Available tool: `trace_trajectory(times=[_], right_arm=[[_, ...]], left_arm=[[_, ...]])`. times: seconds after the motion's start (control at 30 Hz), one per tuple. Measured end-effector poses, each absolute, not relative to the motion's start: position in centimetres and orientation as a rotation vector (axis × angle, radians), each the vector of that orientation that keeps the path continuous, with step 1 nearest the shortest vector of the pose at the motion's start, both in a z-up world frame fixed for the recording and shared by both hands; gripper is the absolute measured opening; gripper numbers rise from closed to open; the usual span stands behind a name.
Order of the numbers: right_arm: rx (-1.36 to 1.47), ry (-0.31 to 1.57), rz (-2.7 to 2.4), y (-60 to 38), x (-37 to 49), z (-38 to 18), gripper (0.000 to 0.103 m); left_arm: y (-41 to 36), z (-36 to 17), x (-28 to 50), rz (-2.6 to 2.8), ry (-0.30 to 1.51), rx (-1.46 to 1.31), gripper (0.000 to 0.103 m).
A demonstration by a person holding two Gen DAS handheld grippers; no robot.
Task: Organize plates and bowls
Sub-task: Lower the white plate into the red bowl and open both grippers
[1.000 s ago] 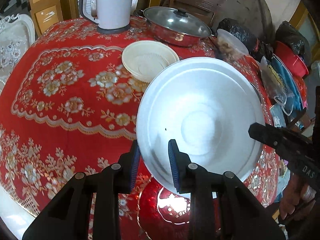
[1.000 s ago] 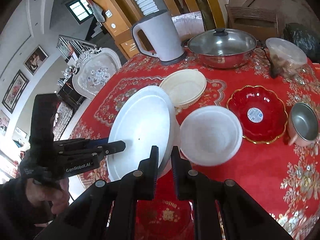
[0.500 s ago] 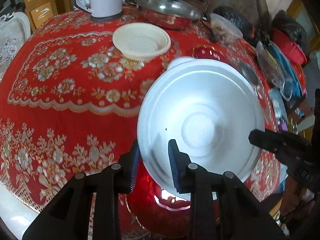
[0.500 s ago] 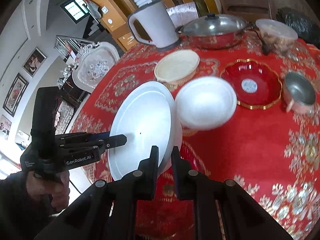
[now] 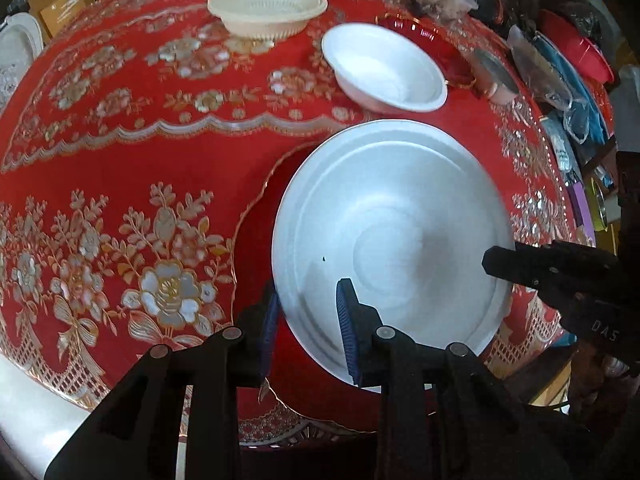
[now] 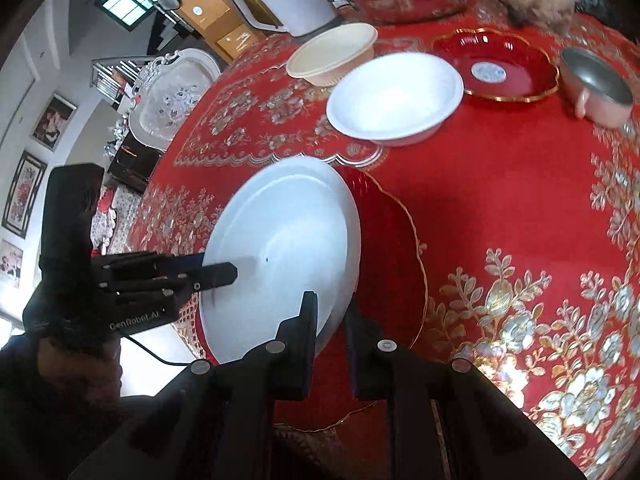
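White plate (image 5: 392, 236) in both tools — above red plate (image 6: 392, 248).

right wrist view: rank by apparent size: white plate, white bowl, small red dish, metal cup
1. white plate, but it is nearest the camera, so this is partly perspective.
2. white bowl.
3. small red dish, close to the bowl; order unsure.
4. metal cup, clearly smallest.

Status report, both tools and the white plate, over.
Left tool and right tool both shut on white plate. Plate tilted above red plate. Nothing in the way.
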State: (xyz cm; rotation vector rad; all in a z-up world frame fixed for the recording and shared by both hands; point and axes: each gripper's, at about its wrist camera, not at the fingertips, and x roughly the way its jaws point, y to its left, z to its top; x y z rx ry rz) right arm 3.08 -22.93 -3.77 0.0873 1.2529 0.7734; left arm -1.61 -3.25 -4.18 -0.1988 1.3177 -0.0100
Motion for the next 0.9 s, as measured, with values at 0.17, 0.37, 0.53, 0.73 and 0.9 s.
trace_trajectory(times=[0.17, 0.37, 0.53, 0.73, 0.9], right_arm=[[0.069, 1.267, 0.757, -22.8, 2.8, -4.6, 0.014], [0.055, 1.289, 0.743, -22.3, 2.8, -5.3, 0.015], [0.05, 1.283, 0.731, -22.3, 2.8, -5.4, 0.017], [0.047, 1.272, 0.724, -22.4, 2.6, -5.3, 0.017], [0.041, 1.269, 0.715, -22.6, 2.6, -5.1, 0.019]], left_arm=[[-3.3, -4.5, -1.7, -0.016, 1.324, -0.205, 0.026], [-2.9, -4.9, -1.7, -0.013, 1.337, -0.216, 0.026], [-2.7, -4.9, -1.7, -0.008, 1.336, -0.215, 0.026], [-2.7, -5.0, -1.8, -0.009, 1.338, -0.217, 0.026], [-2.8, -5.1, -1.6, -0.011, 1.342, -0.218, 0.026]])
